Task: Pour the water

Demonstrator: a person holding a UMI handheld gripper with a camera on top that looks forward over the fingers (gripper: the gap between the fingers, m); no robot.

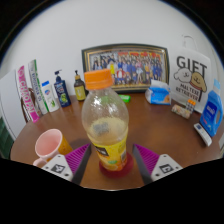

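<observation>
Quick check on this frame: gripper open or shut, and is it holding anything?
Gripper: open, holding nothing; the orange-capped bottle stands on the table between the fingers, with a gap at each side.

Only legible text: "GIET" in large dark letters on the white box [190, 75] at the back of the table, right of the framed photo [126, 67]. Smaller print below it is unreadable. Bottle [105, 125] label and left-side tubes [33, 92]: unreadable.
</observation>
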